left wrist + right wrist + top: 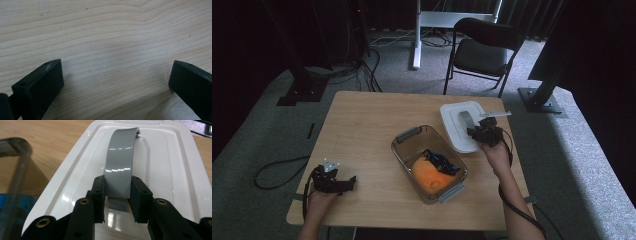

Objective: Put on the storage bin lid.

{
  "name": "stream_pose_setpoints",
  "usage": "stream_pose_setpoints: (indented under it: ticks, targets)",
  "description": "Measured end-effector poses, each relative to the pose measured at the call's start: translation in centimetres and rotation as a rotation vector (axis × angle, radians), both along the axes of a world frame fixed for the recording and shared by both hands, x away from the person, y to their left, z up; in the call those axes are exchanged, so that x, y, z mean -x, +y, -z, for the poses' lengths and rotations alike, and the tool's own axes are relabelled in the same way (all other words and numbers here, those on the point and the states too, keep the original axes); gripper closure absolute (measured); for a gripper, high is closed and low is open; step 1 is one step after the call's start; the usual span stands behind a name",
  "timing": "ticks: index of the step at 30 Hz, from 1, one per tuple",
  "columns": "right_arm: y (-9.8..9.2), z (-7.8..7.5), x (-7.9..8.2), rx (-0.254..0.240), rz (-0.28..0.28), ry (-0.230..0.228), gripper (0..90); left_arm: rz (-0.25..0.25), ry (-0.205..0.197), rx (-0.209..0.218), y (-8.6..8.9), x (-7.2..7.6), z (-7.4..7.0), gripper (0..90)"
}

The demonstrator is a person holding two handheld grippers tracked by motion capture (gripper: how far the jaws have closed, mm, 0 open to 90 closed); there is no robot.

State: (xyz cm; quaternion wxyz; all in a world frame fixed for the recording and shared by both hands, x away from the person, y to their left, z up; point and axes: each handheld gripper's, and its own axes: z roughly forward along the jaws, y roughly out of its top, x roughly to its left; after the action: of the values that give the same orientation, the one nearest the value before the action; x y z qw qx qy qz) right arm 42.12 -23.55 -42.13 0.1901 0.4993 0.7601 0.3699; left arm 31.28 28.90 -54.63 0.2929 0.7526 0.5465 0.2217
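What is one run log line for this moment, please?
right tool: shut on grey handle of white lid | left tool: open over table

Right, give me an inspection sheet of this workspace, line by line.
Surface: light wooden table, bare between items.
Job's things: white lid with grey handle, lying right of the clear container; container open, holding an orange item and a black-and-blue item.
Clutter: nothing seen.
Grippers: right gripper shut on grey handle; left gripper open over bare wood.
Cables: one trails from each gripper; a black loop on the floor.
Surroundings: grey carpet, black folding chair, white stand, dark curtains.
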Motion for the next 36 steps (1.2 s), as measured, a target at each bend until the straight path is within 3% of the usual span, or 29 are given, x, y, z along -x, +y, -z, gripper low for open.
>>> stream_pose_setpoints:
  ticks: [3,12,22,31,36]
  targets:
    - [-0.2,-0.7,0.8,-0.016,-0.001,-0.004,67.6,0.000,0.000,0.000,0.0,0.0,0.0,0.1]
    - [-0.1,-3.4,3.8,-0.039,-0.040,-0.078,67.6,0.001,0.000,-0.002,0.0,0.0,0.0,0.2]
    - [2.2,-5.4,7.4,-0.063,-0.131,-0.128,67.6,0.001,0.001,0.000,0.0,0.0,0.0,0.1]
    - [4.7,-4.9,9.2,-0.073,-0.208,-0.118,67.6,0.001,0.001,0.000,0.0,0.0,0.0,0.1]
    - [6.5,-3.8,10.1,-0.064,-0.284,-0.075,67.6,0.000,0.002,0.000,0.0,0.0,0.0,0.1]
